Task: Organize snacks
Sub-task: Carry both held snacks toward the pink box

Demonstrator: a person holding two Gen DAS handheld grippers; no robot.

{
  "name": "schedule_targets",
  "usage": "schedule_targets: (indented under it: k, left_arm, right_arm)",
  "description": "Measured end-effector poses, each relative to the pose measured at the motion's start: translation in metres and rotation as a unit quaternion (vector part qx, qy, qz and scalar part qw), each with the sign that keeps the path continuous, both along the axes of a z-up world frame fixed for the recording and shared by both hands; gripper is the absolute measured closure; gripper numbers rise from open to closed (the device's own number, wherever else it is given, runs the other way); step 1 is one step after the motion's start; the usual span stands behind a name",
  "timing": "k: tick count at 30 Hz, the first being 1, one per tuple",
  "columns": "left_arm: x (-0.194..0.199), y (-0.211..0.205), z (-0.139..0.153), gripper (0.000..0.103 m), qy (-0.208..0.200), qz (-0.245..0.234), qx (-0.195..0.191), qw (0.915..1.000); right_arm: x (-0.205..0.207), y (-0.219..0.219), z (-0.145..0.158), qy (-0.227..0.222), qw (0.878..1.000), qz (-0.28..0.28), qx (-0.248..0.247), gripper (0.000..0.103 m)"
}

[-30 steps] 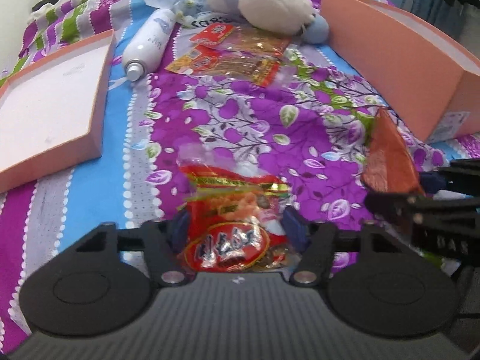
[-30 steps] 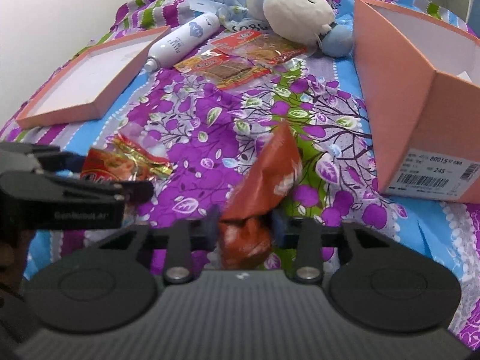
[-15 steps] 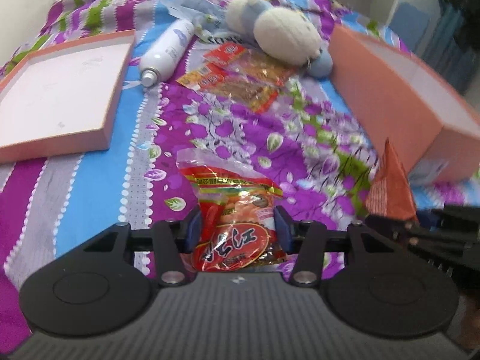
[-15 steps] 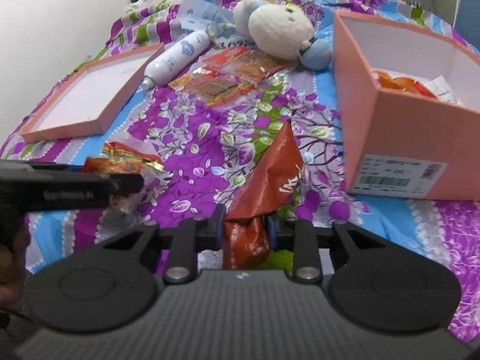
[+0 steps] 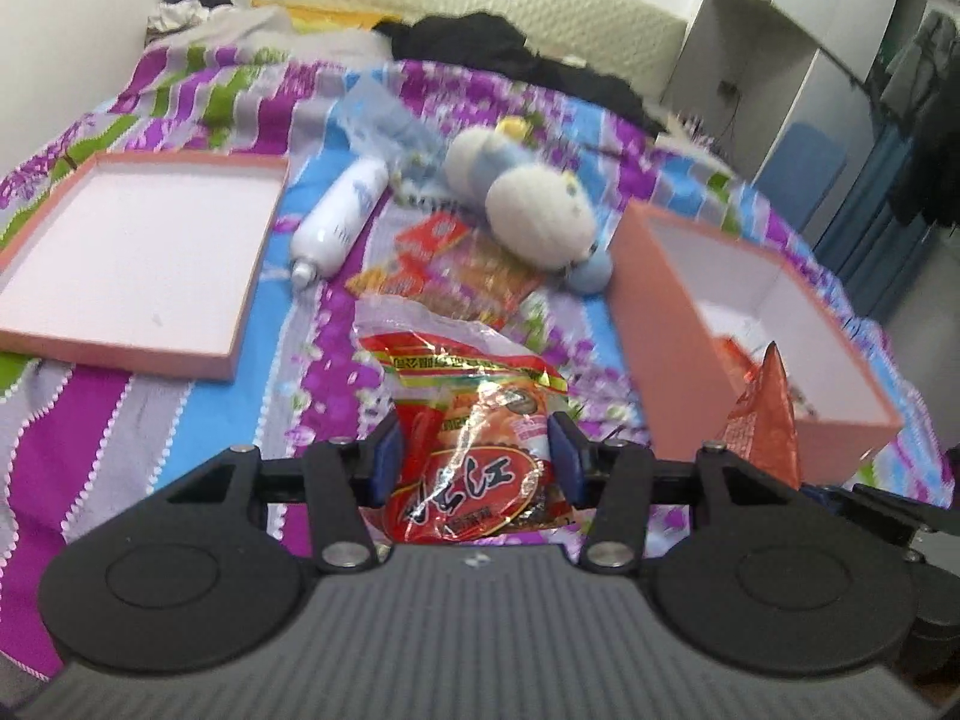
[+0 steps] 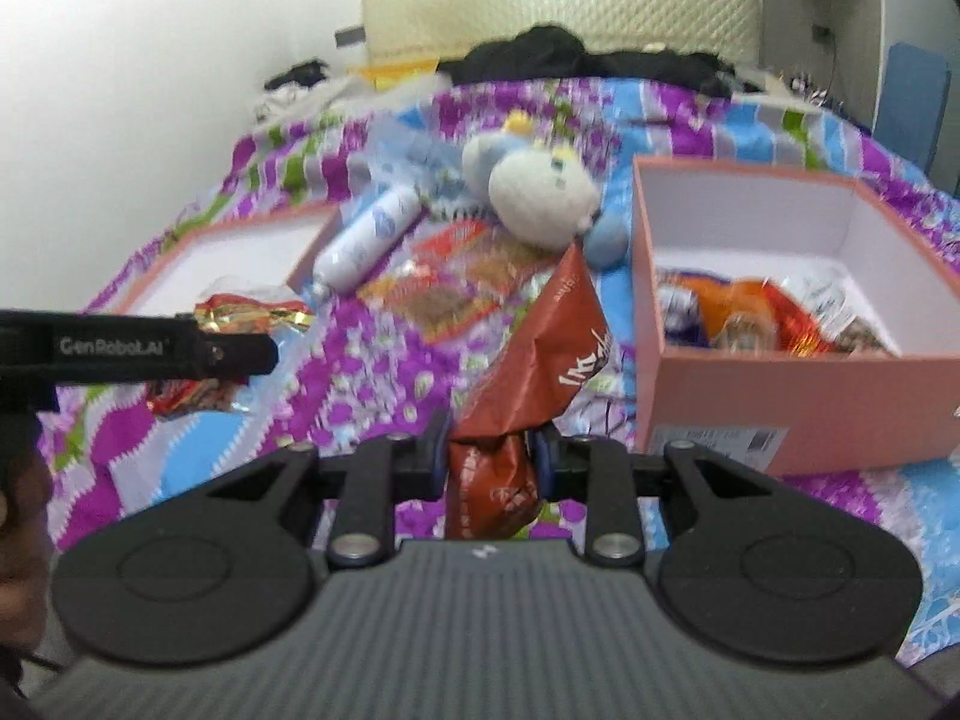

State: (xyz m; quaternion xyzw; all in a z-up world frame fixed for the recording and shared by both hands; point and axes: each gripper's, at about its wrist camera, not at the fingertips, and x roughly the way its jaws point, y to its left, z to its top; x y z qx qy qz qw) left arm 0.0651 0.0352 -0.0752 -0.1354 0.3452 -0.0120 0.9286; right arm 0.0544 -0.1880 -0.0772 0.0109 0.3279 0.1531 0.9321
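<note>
My left gripper (image 5: 474, 462) is shut on a red and clear snack bag (image 5: 474, 420) and holds it above the bed. My right gripper (image 6: 491, 456) is shut on a dark orange snack packet (image 6: 540, 348), lifted left of the pink box (image 6: 780, 384). That box holds several snack packets (image 6: 762, 318). In the left wrist view the box (image 5: 672, 306) is at the right, with the orange packet (image 5: 765, 414) in front of it. Two flat snack packets (image 6: 456, 276) lie on the floral bedspread (image 6: 372, 384). The left gripper (image 6: 180, 351) shows at the left of the right wrist view.
A pink box lid (image 5: 132, 258) lies open side up at the left. A white bottle (image 5: 342, 216) and a plush toy (image 5: 534, 204) lie beyond the loose packets. Dark clothes (image 5: 510, 54) and a headboard are at the far end.
Both grippers have risen with their packets held. The view now looks down into the pink box, and the right gripper has come nearer to it.
</note>
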Motion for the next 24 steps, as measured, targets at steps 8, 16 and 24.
schedule_targets:
  k: [8,16,24]
  left_arm:
    - [-0.008,-0.019,0.058,0.047,-0.054,-0.017,-0.012,0.9983]
    - [0.006,-0.05,0.11,0.047,-0.105,-0.053,-0.024,0.9927]
    - [0.044,-0.104,0.141,0.047,-0.13,-0.108,-0.015,0.9855]
  right_arm:
    - [-0.016,-0.014,0.051,-0.057,0.998,-0.017,0.006,0.072]
    - [-0.014,-0.04,0.097,-0.122,0.992,-0.046,0.002,0.072]
    - [0.013,-0.078,0.121,-0.156,0.984,-0.088,-0.006,0.072]
